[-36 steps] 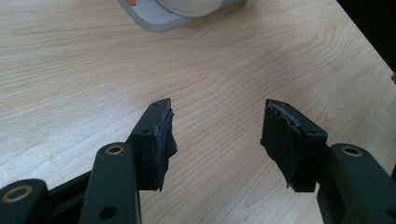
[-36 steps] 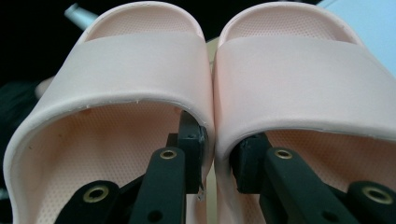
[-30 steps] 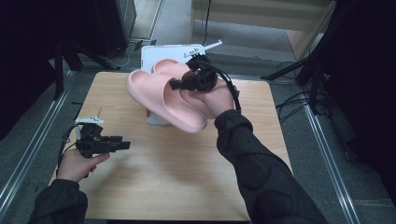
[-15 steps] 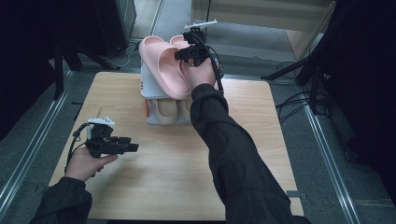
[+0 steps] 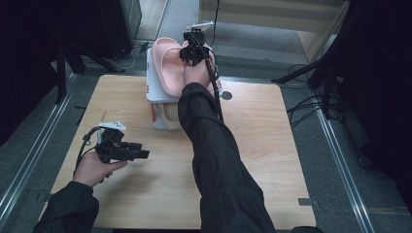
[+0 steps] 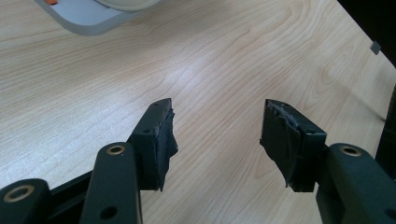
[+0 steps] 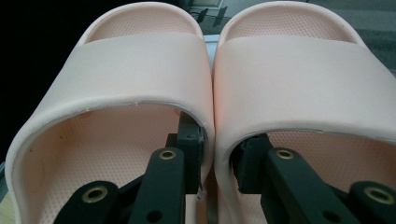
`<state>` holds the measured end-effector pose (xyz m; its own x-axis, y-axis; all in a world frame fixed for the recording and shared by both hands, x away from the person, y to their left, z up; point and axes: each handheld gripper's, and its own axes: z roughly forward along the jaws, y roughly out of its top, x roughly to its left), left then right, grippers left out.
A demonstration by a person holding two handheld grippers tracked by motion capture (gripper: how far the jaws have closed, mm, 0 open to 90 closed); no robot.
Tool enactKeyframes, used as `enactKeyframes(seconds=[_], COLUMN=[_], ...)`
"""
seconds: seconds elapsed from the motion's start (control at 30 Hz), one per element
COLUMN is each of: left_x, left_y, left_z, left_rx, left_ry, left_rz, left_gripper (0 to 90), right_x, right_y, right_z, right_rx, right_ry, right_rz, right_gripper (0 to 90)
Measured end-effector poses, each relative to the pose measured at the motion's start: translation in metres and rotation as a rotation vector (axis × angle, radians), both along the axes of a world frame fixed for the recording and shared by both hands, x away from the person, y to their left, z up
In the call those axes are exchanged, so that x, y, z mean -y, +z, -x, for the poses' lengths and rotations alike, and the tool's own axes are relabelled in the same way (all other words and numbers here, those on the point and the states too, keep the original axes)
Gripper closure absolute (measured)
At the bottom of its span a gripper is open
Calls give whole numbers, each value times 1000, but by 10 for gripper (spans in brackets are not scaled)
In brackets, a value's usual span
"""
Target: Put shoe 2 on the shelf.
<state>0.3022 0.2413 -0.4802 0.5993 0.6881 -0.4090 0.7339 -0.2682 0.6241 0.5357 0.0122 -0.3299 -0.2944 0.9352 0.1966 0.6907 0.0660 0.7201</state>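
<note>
Pink foam, high view: the right gripper is holding a pair of pink slippers over the white rack at the table's far edge; beige slippers are lying on the rack's lower level.
Left hand, high view: the left gripper is hovering near the table's left edge, well apart from the rack.
Left gripper view: its jaws are standing spread over bare wood, gripping nothing; a rack corner is showing beyond.
Right gripper view: its jaws are clenching the touching inner walls of the two slippers, one jaw inside each shoe.
Risk: I judge the pinch to be shallow, so one slipper could be slipping free if the foam flexes on release.
Change: the pair has been moving away from the table's middle toward the rack top, and the left gripper has barely shifted.
</note>
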Motion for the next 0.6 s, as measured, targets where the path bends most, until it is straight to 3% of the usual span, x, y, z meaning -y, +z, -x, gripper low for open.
enactKeyframes(seconds=[0.2, 0.37, 0.6], left_x=[3, 3, 2], left_y=[0, 0, 0], left_z=[0, 0, 0], left_rx=[3, 2, 1], left_ry=[-12, -11, -7], left_rz=[-7, -9, -6], left_gripper=[433, 433, 433], right_x=[1, -1, -2], right_y=[-4, -5, -7], right_z=[-5, -4, -3], right_rx=[3, 7, 12], right_ry=[-20, -8, 8], right_rz=[-21, -11, -7], right_gripper=[759, 733, 620])
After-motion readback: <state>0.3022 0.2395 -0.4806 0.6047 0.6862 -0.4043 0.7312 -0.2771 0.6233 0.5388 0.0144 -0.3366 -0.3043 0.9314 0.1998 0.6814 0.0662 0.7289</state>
